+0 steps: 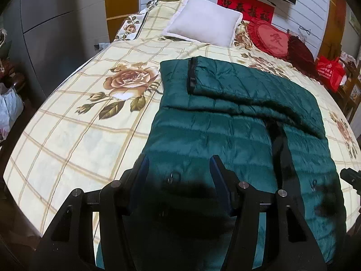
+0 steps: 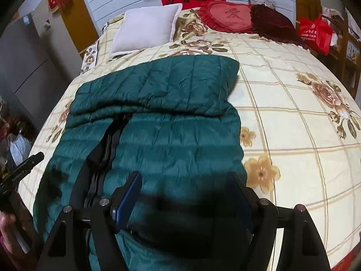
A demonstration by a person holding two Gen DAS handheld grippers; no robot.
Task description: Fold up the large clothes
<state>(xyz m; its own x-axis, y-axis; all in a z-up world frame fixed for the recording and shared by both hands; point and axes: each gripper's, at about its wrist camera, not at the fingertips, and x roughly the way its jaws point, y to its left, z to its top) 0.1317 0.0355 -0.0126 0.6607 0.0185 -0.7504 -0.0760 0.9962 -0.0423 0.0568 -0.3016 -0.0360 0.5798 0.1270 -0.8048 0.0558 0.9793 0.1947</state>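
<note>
With both our left gripper point(image 1: 179, 169) and right gripper point(image 2: 185, 187) spread and empty, the quilted dark-green padded coat point(image 1: 225, 124) lies beneath our fingers, sleeves folded across, lengthwise folding remaining.

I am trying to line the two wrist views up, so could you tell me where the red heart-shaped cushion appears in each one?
Left wrist view: the red heart-shaped cushion lies upper right, at the head of the bed.
Right wrist view: the cushion lies top, right of centre.
Shared landmark: the white pillow lies to its left in both.
</note>
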